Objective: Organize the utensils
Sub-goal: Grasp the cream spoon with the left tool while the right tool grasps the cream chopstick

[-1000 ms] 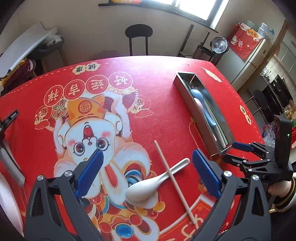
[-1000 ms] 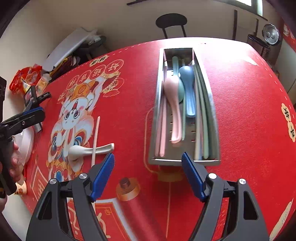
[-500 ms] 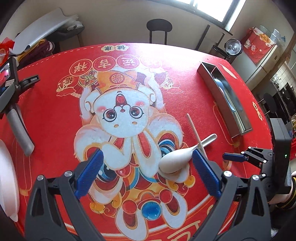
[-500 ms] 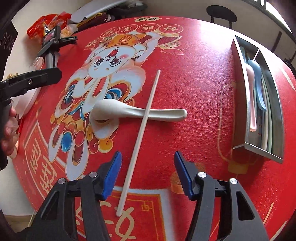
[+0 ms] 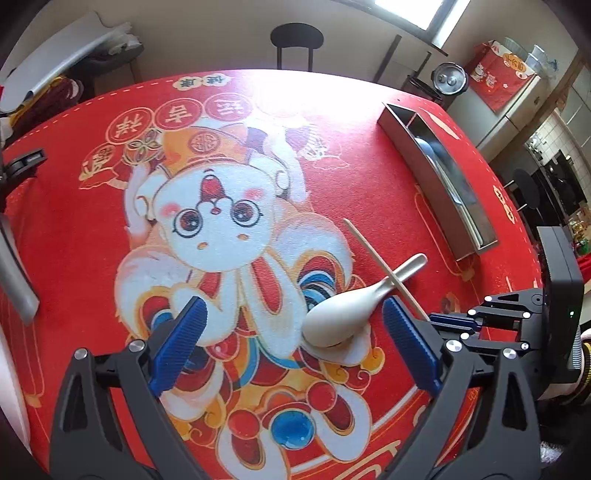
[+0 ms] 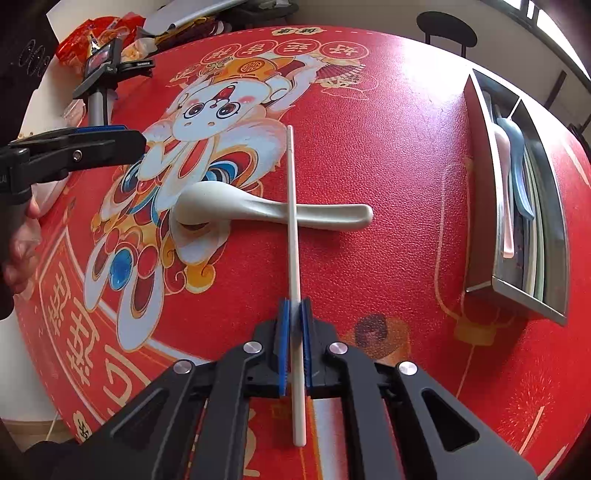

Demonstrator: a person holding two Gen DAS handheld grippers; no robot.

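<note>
A white chopstick lies across the handle of a white spoon on the red printed mat. My right gripper is shut on the chopstick's near part, blue pads pressed on both sides. In the left wrist view the spoon sits just inside the right finger of my open left gripper, with nothing between the pads. There the chopstick runs down to the right gripper. The steel utensil tray at the right holds pink and blue spoons and several chopsticks.
A small camera on a stand and snack bags sit at the mat's far left. A white plate shows at the left edge. A black chair stands beyond the table. The left gripper hovers left of the spoon.
My right gripper has closed its jaws onto the chopstick. The left gripper has sunk toward the mat, so the spoon looks nearer its right finger.
</note>
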